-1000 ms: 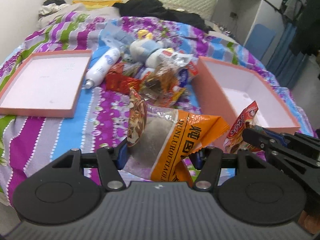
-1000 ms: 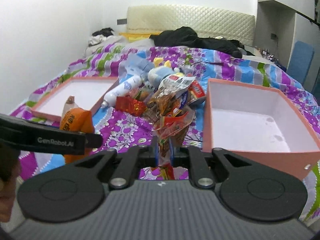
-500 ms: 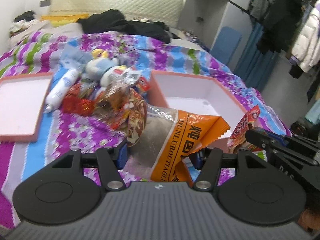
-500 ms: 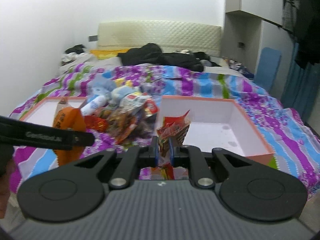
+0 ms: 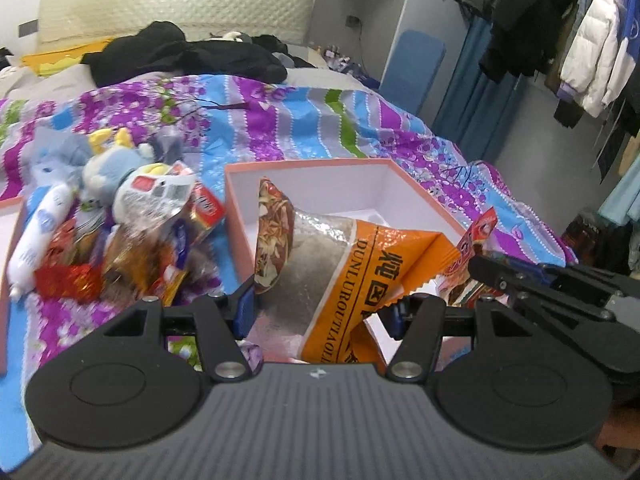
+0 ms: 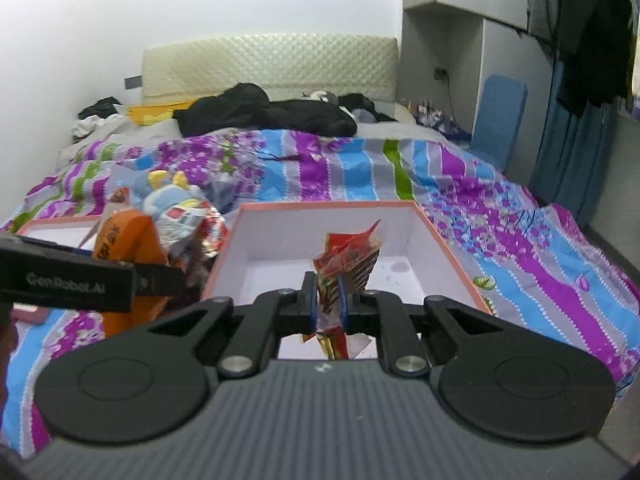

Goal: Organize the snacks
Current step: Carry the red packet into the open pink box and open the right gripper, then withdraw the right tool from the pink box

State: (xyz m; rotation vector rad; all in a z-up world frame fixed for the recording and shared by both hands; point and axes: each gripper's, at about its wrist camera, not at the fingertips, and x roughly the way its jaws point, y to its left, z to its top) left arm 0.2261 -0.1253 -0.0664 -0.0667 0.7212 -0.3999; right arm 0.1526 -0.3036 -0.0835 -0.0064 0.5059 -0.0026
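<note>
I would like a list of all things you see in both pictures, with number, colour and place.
deep box: one, pink with white inside, on the bed, centre
shallow tray: one, pink and white, far left
orange bag: one, in the left jaws
red packet: one, in the right jaws, over the deep box
snack pile: several, mixed colours, left of the deep box
plush toy: one, blue and yellow, behind the pile
white bottle: one, by the pile
black clothes: heap, near the headboard
left gripper: one, black
right gripper: one, black

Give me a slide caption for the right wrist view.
Right claw holds a red snack packet before the open pink box on the bed.
</note>
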